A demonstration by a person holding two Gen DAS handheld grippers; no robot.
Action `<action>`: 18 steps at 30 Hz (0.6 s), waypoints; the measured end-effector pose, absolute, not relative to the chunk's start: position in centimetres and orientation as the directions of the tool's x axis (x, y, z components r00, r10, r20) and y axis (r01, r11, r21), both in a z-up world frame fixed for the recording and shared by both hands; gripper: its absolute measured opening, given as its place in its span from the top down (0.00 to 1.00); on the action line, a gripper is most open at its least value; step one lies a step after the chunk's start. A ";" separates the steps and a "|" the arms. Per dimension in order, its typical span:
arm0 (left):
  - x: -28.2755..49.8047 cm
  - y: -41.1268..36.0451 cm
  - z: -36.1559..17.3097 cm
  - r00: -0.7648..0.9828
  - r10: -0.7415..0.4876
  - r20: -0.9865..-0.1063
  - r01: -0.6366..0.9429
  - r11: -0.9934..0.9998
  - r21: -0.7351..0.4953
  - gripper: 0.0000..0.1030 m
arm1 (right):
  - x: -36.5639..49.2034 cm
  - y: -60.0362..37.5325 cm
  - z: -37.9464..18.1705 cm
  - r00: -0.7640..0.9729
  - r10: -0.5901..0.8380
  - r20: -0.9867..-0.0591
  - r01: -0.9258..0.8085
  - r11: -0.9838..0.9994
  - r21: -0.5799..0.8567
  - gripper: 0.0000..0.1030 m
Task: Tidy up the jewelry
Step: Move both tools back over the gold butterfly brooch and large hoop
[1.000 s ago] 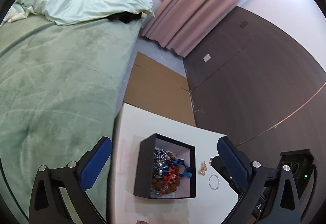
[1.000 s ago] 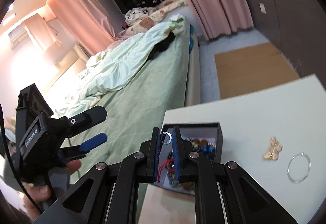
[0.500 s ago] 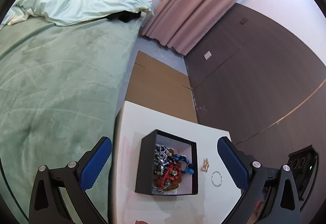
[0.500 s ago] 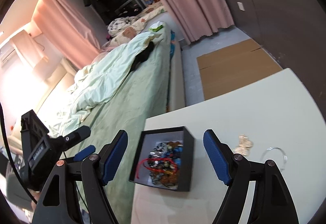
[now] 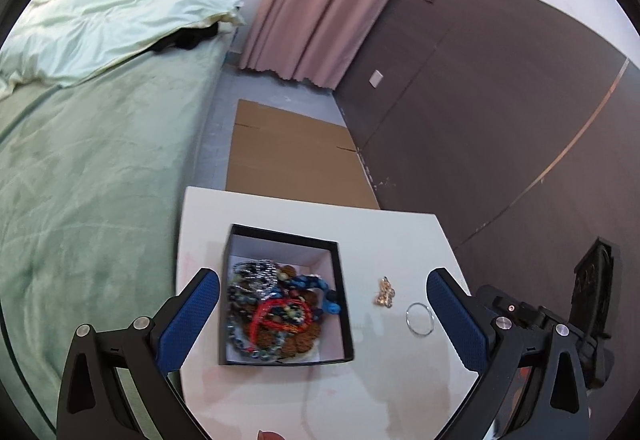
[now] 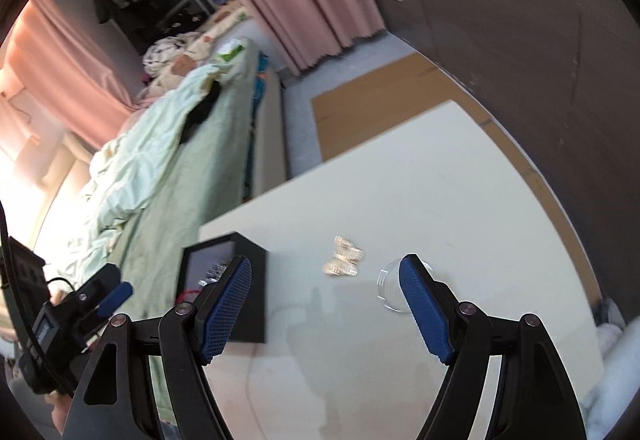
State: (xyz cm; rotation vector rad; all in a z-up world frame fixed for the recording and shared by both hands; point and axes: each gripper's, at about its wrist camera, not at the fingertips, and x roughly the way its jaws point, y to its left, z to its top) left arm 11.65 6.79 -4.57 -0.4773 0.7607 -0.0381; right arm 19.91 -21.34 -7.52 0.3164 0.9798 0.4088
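A black box (image 5: 343, 300) lined in white sits on the small white table (image 5: 400, 236); it holds a tangle of beaded jewelry (image 5: 276, 308) in blue, red, silver and brown. To its right on the table lie a gold ornament (image 5: 385, 292) and a thin silver ring (image 5: 419, 319). My left gripper (image 5: 320, 324) is open, its blue pads standing either side of the box and ornament, above them. My right gripper (image 6: 326, 300) is open with nothing between its pads; the gold ornament (image 6: 344, 260) lies just beyond it, the ring (image 6: 390, 290) by its right pad, the box (image 6: 244, 292) behind its left pad.
A bed with a green blanket (image 5: 92, 168) runs along the table's left side. Flattened cardboard (image 5: 292, 156) lies on the floor beyond the table, with a pink curtain (image 5: 320, 0) and a dark wall panel (image 5: 500, 120) behind. The other hand's gripper body (image 6: 68, 316) shows at the right wrist view's left edge.
My right gripper, shut on a small ring over the box a second ago, has opened empty and moved right toward the gold ornament. The left gripper shifted across the table, still open.
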 end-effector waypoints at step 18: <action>15.4 -3.5 -6.8 0.660 -0.233 -0.714 0.101 0.970 -0.223 0.41 | 20.3 -28.0 -9.5 0.438 0.392 -0.809 -0.053 0.910 0.412 0.26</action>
